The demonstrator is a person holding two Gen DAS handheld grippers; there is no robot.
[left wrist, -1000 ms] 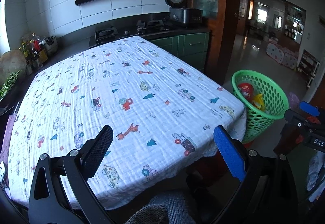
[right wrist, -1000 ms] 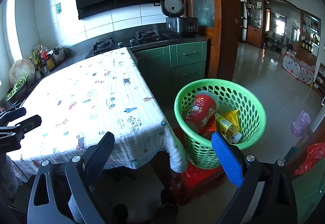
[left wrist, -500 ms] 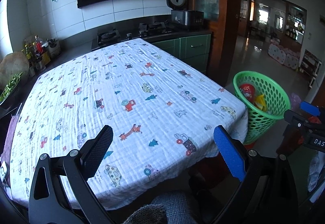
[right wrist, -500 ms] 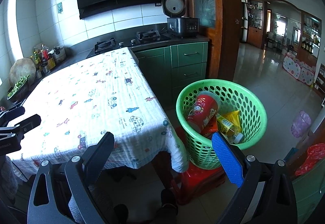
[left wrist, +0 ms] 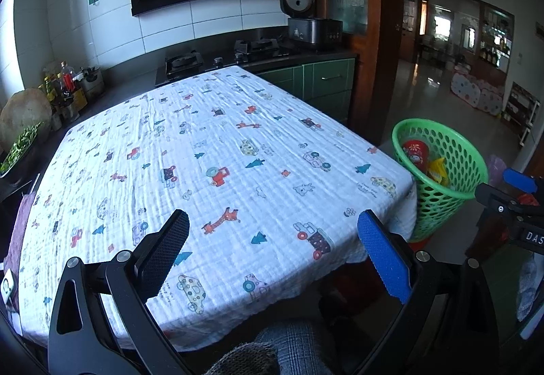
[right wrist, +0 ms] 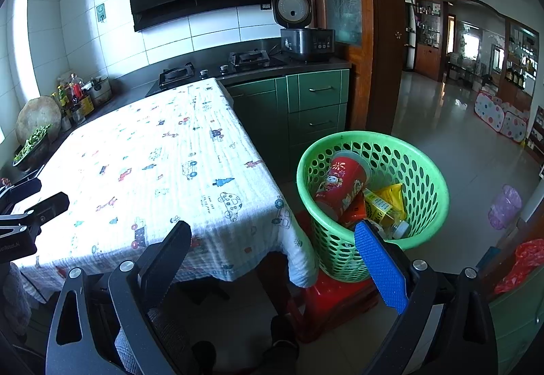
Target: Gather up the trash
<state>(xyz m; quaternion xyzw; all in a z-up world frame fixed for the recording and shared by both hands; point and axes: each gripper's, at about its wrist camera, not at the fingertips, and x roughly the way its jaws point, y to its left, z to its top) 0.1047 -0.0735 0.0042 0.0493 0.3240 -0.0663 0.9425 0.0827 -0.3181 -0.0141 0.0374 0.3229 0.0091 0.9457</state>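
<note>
A green perforated basket [right wrist: 418, 167] stands on a red stool [right wrist: 335, 295] beside the table's right corner; the left wrist view shows the same basket [left wrist: 452, 150]. Inside lie a red printed cup [right wrist: 341, 186], a yellow packet [right wrist: 387, 201] and a small bottle [right wrist: 399, 228]. My left gripper [left wrist: 272, 247] hangs open over the near edge of the table, nothing between its fingers. My right gripper [right wrist: 270, 254] is open too, low in front of the basket and the table corner. The table [left wrist: 210, 150] wears a white cloth printed with cars and animals.
A dark counter [right wrist: 238, 68] with a gas hob and a rice cooker [right wrist: 302, 31] runs behind the table, green cabinets [right wrist: 316, 109] below. Bottles and a bowl of greens [right wrist: 32, 143] sit at the left. Tiled floor [right wrist: 459, 143] opens to the right. A person's legs and shoes [right wrist: 282, 346] are below.
Both grippers stay open and empty. The views have shifted slightly, the table and basket sitting a little farther off; nothing on the table or in the basket has moved.
</note>
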